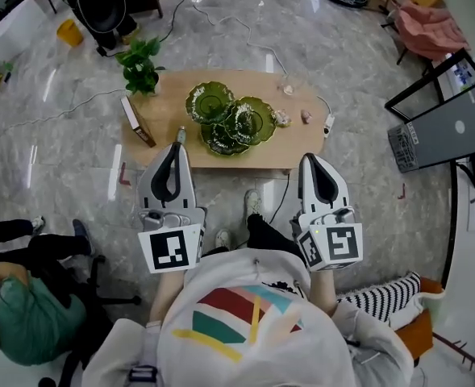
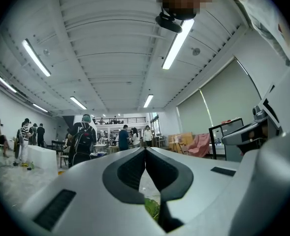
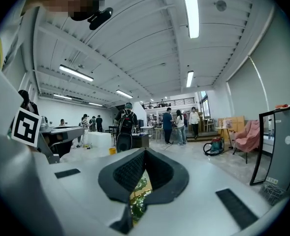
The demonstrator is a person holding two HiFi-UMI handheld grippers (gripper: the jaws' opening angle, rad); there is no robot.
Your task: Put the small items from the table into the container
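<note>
Green glass, ribbed and scalloped at the rim: container (image 1: 210, 103) of three shallow overlapping bowls, set mid-table (image 1: 172, 107) on pale smooth wood, within reach from the near side. Looks empty so far.

Just right of it on bare wood, two small pale lumpy items (image 1: 282, 118), a little apart; a third (image 1: 288, 89) near the far edge. Too small to name; shell-like at a guess. None yet in the bowls, so the task seems barely begun.

Left gripper (image 1: 180, 145) and right gripper (image 1: 312, 158): side by side close to the chest, short of the table's near edge, aimed level toward it. Probably a ready pose, nothing picked. Both pairs of jaws pressed tip to tip, with nothing between the dark ribbed pads; only a sliver of green seen through the slot behind the tips. Shells of smooth grey-white plastic, a marker cube at each rear.

Right gripper nearer the items, so likely first to reach; must open before any pick.

Also on the table: leafy plant (image 1: 140, 64) at the far left corner, book (image 1: 137, 121) by the left edge.
</note>
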